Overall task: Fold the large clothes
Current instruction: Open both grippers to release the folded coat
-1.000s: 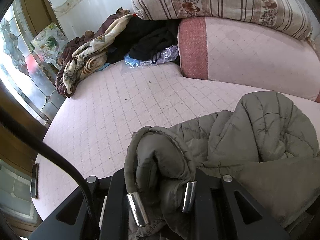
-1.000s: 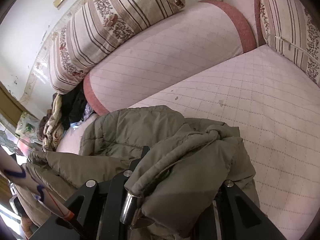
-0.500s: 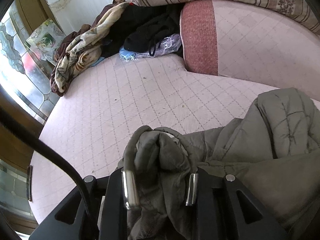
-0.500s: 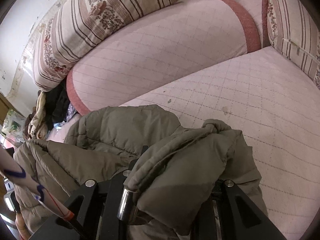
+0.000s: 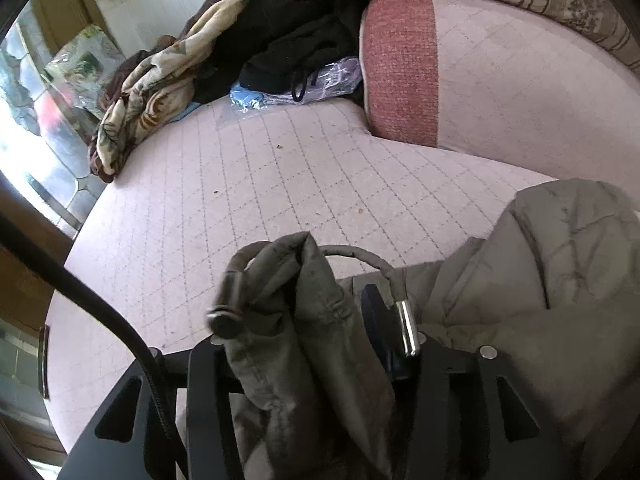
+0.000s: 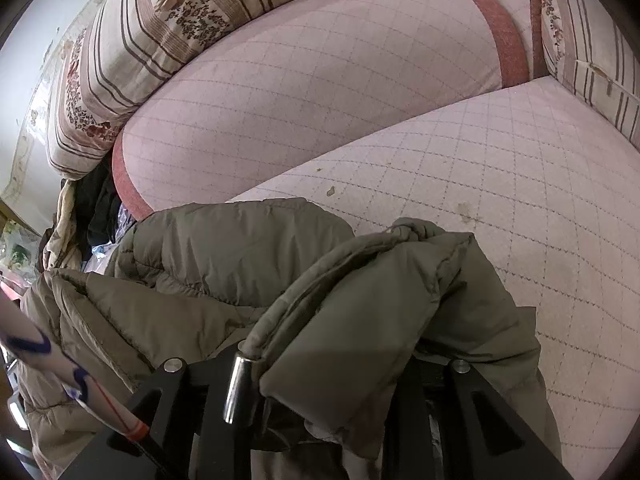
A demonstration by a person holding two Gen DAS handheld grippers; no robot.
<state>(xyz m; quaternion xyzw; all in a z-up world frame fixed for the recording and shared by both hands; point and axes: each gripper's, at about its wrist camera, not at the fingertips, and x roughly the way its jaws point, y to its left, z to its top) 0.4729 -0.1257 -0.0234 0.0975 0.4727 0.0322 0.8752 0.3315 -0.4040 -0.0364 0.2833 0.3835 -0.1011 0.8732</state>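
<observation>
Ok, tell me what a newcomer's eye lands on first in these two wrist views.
First, the puffy olive-green quilted jacket, bunched low in both views, with the left tool and right tool each closed on a fold of it. Under it spreads the pink quilted sofa seat. At the far left end sits a heap of dark clothes and a floral beige blanket.

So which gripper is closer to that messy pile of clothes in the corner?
Left. The left gripper faces the clothes pile across the bed; from the right gripper it sits farther, beyond the jacket.
</observation>
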